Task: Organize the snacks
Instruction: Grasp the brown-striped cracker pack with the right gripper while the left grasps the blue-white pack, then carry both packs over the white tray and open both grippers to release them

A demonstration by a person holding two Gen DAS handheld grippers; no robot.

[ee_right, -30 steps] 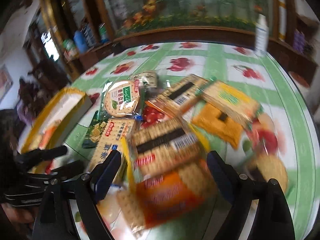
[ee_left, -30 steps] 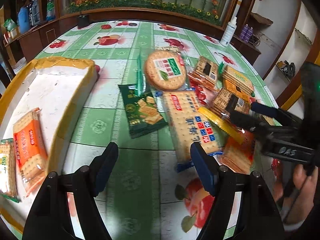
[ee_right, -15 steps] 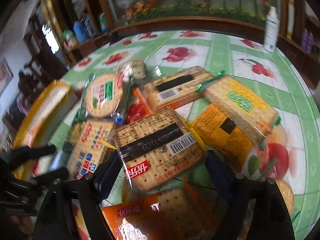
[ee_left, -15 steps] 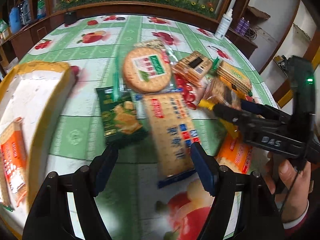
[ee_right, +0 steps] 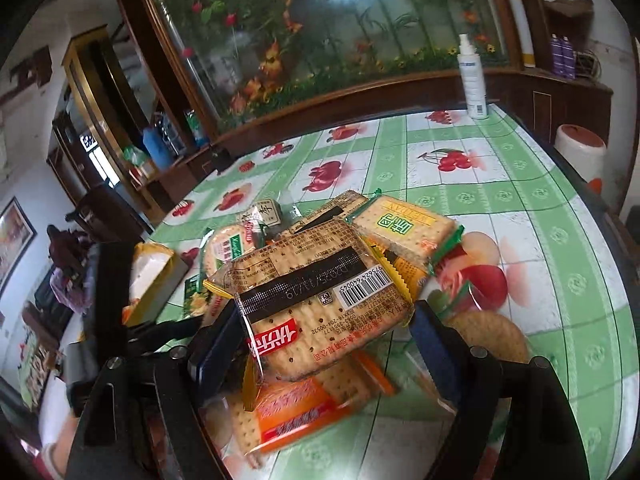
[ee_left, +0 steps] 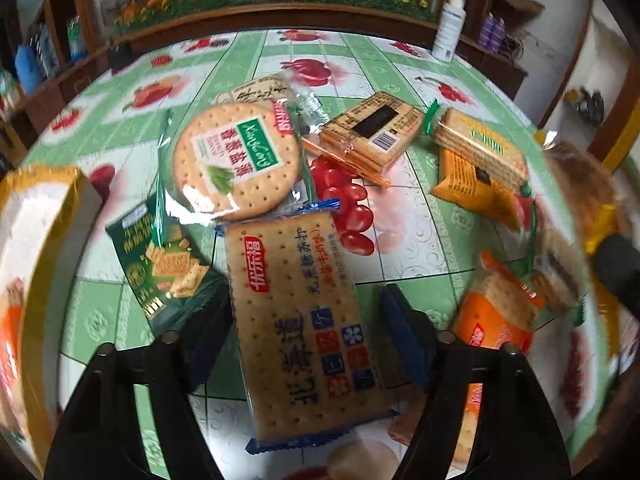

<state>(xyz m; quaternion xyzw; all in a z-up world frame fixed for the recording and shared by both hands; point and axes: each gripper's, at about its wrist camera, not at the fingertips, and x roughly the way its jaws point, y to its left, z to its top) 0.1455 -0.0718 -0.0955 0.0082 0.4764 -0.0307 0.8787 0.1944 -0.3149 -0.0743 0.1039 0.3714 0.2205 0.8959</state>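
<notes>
Two grippers. Left gripper: jaws just closing, astride long blue-edged clear cracker pack, grip not confirmed. Right gripper clamps square barcode-backed cracker pack, lifted. Round cracker pack at 11 o'clock; yellow-rimmed white tray at 9.

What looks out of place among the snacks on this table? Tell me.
Nothing is spilled or torn, but the packs lie in a loose heap. The green-labelled cracker pack sits askew across the orange pack, and the round cracker pack overlaps the dark green pack.
</notes>
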